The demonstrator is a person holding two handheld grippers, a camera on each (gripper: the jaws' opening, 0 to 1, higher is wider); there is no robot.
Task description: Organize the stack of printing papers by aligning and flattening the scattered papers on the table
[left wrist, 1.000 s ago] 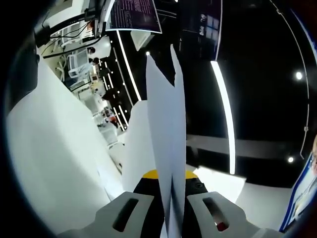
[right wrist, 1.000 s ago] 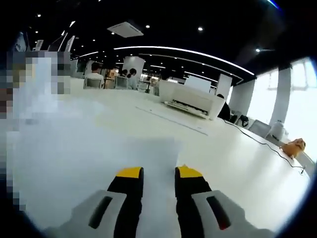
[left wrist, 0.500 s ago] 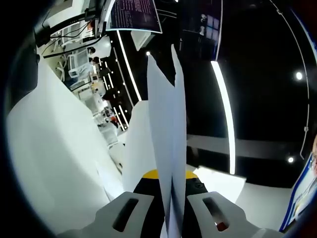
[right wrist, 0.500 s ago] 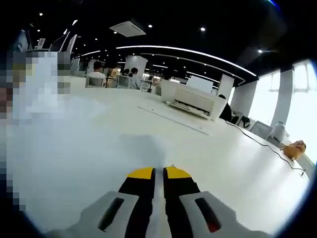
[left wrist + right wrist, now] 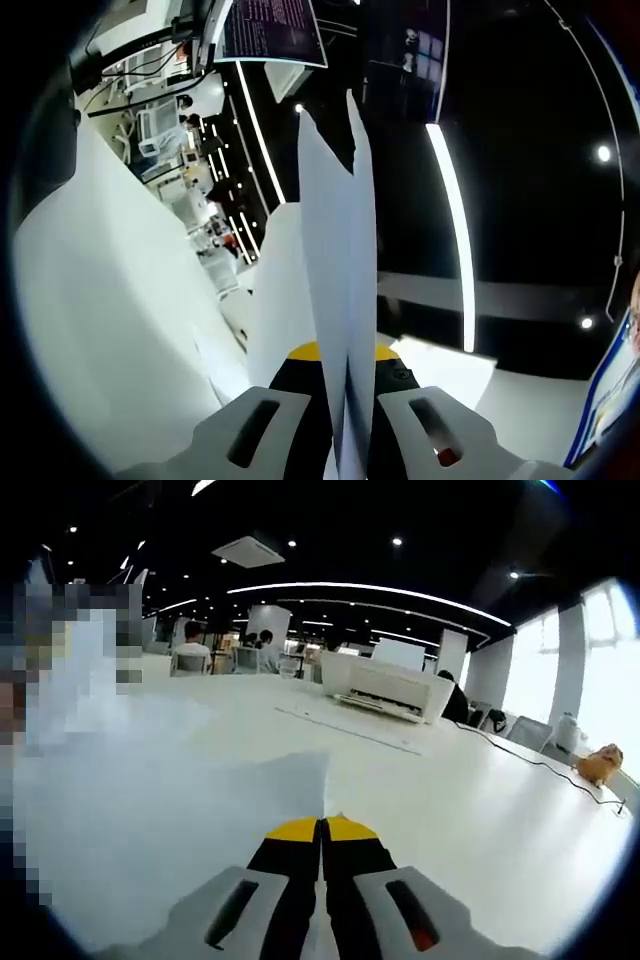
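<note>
Here the left gripper (image 5: 345, 375) pinches the papers (image 5: 335, 260) between its 2 jaws, and the white sheets rise edge-on toward the dark ceiling. In the right gripper view, the right gripper (image 5: 322, 830) has its yellow-tipped jaws pressed together on the edge of a sheet (image 5: 200, 800) lying on the white table (image 5: 470, 810). A white printer (image 5: 395, 685) stands far behind.

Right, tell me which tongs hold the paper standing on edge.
The left tongs: their white paper sheets rise edge-on between the jaws; the right tongs' sheet lies flat.
</note>
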